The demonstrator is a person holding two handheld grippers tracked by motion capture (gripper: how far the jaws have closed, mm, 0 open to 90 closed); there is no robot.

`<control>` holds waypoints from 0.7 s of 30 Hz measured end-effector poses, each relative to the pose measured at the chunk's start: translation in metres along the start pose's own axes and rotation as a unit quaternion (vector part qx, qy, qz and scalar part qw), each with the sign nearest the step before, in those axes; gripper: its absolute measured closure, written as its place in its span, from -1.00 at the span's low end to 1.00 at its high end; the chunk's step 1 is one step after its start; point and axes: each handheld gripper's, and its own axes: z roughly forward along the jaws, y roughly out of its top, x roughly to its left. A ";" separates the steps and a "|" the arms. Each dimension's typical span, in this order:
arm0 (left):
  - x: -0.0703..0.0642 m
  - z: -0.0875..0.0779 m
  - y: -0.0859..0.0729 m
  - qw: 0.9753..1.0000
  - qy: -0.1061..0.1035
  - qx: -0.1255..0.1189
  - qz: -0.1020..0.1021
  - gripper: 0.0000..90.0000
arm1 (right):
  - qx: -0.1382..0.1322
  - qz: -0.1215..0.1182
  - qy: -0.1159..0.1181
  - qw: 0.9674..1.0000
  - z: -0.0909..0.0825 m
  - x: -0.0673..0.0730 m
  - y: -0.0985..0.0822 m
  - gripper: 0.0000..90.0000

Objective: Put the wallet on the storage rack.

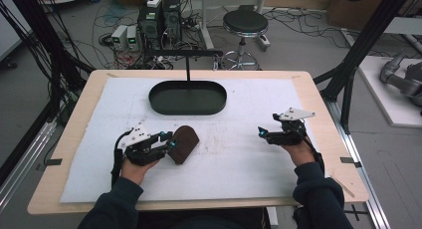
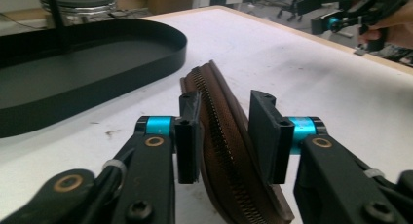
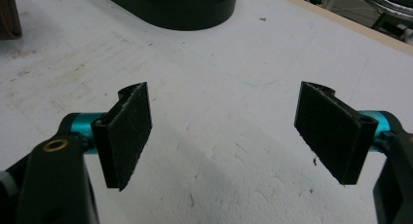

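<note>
A brown zippered pouch [image 1: 185,144] stands on its edge on the white mat, left of centre. My left gripper [image 1: 171,141] is shut on it. In the left gripper view the pouch [image 2: 219,112] sits zipper-up between the two pads, which press on both of its sides. My right gripper [image 1: 261,133] rests over the mat at the right, open, with nothing between its pads [image 3: 127,131]. A corner of the pouch [image 3: 7,14] shows at the top left of the right gripper view.
A black oval tray [image 1: 188,112] with an upright post stands at the back middle of the mat, just beyond the pouch [image 2: 180,39]. The wooden table [image 1: 69,134] frames the white mat. A stool [image 1: 245,24] and cables lie on the floor behind.
</note>
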 end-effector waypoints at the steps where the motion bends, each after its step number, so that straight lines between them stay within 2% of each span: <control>1: -0.001 0.002 -0.001 1.000 -0.004 0.004 -0.001 0.39 | 0.000 0.000 0.000 1.000 0.000 0.000 0.000 -0.52; 3: -0.003 0.006 -0.003 1.000 -0.013 0.021 -0.002 0.35 | 0.000 0.000 0.000 1.000 0.000 0.000 0.000 -0.52; 4: -0.005 0.009 -0.005 1.000 -0.008 0.026 0.003 0.32 | 0.000 0.000 0.000 1.000 0.000 0.000 0.000 -0.52; 10: -0.006 0.011 -0.007 1.000 -0.013 0.027 -0.003 0.30 | 0.000 0.000 0.000 1.000 0.000 0.000 0.000 -0.52; 17: -0.013 0.013 -0.005 0.999 -0.045 -0.003 0.008 0.26 | 0.000 0.001 0.001 1.000 0.001 0.000 0.000 -0.52; 19: -0.014 0.014 -0.006 0.998 -0.055 -0.010 0.005 0.20 | 0.000 0.000 0.001 1.000 0.001 0.000 0.000 -0.52; 21: -0.016 0.015 -0.006 0.998 -0.064 -0.019 -0.006 0.13 | 0.001 0.001 0.002 1.000 0.001 0.000 0.000 -0.52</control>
